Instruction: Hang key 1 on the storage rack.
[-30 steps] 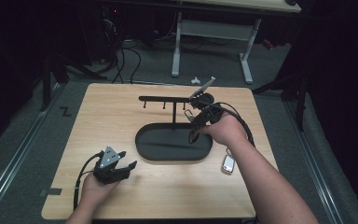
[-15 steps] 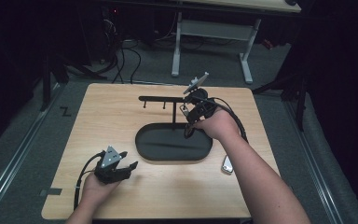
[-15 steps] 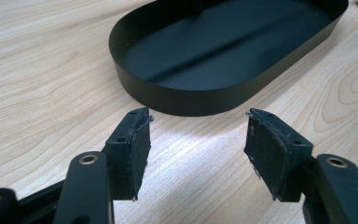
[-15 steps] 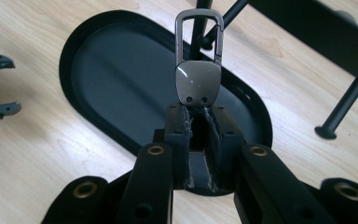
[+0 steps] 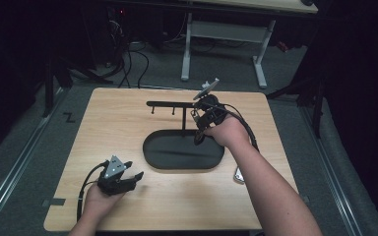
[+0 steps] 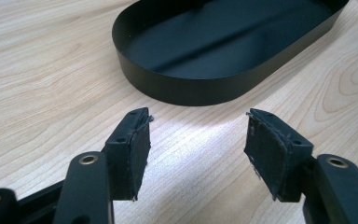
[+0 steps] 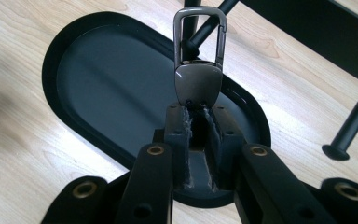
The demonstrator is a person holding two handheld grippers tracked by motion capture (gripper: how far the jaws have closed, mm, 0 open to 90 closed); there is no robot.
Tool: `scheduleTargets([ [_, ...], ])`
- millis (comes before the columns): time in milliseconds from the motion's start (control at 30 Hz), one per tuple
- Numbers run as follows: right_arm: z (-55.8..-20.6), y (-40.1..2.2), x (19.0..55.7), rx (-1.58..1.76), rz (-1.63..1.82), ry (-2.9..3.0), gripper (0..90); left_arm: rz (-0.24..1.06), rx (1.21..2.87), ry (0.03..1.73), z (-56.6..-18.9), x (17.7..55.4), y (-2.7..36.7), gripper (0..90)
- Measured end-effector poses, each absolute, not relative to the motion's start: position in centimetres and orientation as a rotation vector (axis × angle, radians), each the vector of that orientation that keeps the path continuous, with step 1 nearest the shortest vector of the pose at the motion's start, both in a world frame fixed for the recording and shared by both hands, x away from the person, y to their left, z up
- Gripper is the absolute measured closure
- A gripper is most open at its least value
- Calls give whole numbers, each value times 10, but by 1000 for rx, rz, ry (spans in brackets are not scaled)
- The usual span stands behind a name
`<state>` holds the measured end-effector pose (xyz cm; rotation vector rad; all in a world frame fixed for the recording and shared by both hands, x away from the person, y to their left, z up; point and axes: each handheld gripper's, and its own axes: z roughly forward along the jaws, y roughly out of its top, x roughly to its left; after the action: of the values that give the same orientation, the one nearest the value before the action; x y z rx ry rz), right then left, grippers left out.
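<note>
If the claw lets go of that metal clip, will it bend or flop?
Probably not. The clip looks like solid grey metal, so it should stay stiff. It seems small, likely light. Its shiny surface may be slippery, though the right claw pinches its base tightly above the black tray.

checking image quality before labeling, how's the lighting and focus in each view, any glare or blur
High view: the table is evenly lit, the room behind nearly black, the picture soft. Left gripper view: sharp, with a bright glare patch on the wood below the black tray. Right gripper view: the metal clip in the right gripper is crisp; the near jaw arms blur slightly.
</note>
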<state>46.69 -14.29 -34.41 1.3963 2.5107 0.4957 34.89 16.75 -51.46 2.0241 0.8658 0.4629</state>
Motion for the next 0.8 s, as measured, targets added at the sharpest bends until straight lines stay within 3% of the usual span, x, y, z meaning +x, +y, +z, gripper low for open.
scheduleTargets([
  [800,-353,-145,470,1424,501,2500,731,456,2044,849,-515,348,166,403],
])
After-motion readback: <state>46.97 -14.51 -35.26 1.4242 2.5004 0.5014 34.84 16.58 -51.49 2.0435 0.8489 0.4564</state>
